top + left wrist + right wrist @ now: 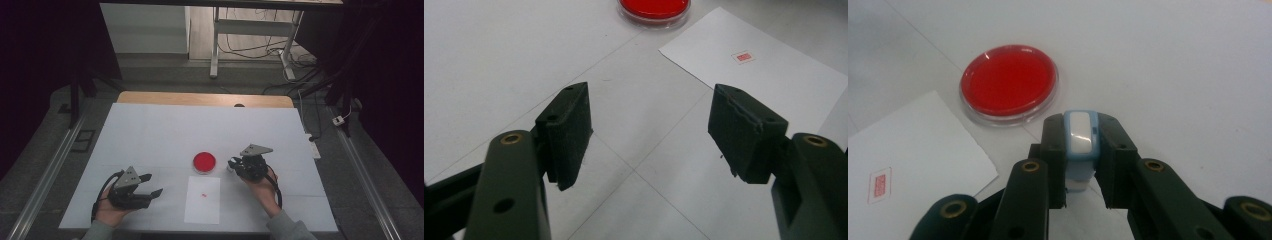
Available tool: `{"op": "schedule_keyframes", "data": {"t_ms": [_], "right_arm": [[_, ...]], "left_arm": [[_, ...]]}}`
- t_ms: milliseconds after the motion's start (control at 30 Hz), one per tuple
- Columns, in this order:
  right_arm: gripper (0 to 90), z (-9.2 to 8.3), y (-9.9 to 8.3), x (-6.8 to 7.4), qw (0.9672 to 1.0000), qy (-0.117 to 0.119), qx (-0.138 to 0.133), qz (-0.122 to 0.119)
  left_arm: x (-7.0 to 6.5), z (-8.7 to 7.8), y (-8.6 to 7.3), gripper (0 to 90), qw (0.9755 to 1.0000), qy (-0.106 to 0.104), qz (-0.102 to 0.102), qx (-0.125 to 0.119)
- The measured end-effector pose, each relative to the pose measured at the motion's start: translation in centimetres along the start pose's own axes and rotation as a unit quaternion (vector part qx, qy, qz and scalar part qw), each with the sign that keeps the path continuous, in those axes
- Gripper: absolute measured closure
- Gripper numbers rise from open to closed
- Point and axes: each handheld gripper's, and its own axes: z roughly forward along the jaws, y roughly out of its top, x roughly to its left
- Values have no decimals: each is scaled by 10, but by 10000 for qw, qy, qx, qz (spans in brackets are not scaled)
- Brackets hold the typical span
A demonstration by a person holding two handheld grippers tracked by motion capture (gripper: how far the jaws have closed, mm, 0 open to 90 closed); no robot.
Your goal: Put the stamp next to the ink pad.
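Note:
A round red ink pad (204, 162) in a clear dish sits mid-table; the right gripper view has the ink pad (1008, 82) just ahead of the jaws. Below it lies a white paper sheet (202, 200) bearing a small red stamp mark (205, 194). My right gripper (234, 163) is shut on a small blue-and-white stamp (1081, 137), held just right of the pad. My left gripper (151, 184) rests at the lower left of the table, open, with nothing between its fingers (569, 131); the paper (764, 65) lies beyond them.
A white sheet covers the table (165, 130), with a wooden edge showing at the back. Beyond stand desk legs and loose cables (260, 47) on the floor. A power strip (313, 145) lies off the right edge.

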Motion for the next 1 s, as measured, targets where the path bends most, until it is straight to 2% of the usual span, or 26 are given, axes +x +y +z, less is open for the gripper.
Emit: {"op": "schedule_keyframes", "data": {"t_ms": [200, 467, 667, 867, 1000], "right_arm": [[738, 2, -1, 0, 10000, -7, 20, -20], [590, 2, 0, 1, 10000, -5, 15, -12], [526, -6, 1, 0, 9997, 39, -244, 34], [515, -21, -5, -4, 9986, 186, -494, 75], [505, -33, -12, -8, 9976, 244, -652, 20]], "left_arm": [[0, 0, 0, 337, 10000, 2, 0, 2], [0, 0, 0, 336, 10000, 4, -5, 0], [2, 0, 1, 335, 10000, -1, -52, -25], [8, 0, -1, 334, 9999, -2, -147, -37], [11, 0, -2, 333, 9997, 21, -224, -57]]}}
